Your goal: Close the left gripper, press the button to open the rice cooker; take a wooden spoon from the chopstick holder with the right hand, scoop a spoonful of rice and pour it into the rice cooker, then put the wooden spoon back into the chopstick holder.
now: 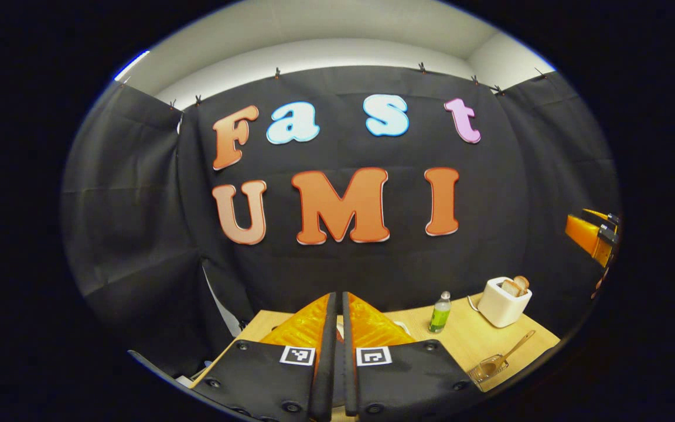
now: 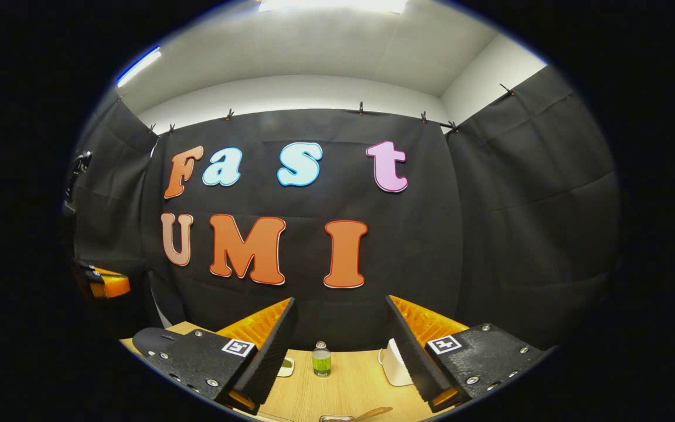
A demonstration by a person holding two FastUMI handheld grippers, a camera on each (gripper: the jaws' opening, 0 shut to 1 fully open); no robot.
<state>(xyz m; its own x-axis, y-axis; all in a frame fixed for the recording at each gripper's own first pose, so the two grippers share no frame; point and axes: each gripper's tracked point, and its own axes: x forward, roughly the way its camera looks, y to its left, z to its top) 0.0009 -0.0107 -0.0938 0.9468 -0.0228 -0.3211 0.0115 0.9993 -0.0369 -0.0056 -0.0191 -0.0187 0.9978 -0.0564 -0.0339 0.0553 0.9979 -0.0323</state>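
Note:
In the left gripper view my left gripper (image 1: 337, 302) is shut with nothing between its fingers, held above the near left part of the wooden table (image 1: 466, 337). A wooden spoon (image 1: 513, 349) leans out of a clear holder (image 1: 484, 370) at the table's right front. A bit of white rim (image 1: 403, 326) peeks from behind my left fingers; I cannot tell what it is. In the right gripper view my right gripper (image 2: 342, 305) stands open and empty, high above the table (image 2: 349, 381). The spoon (image 2: 375, 414) and holder (image 2: 336, 418) lie just below it.
A green bottle (image 1: 440, 312) and a white toaster (image 1: 504, 302) with bread stand at the back of the table. The bottle (image 2: 321, 359) and toaster (image 2: 395, 363) also sit between my right fingers. The other gripper (image 1: 595, 234) hovers at the right; the left one (image 2: 103, 282) at far left.

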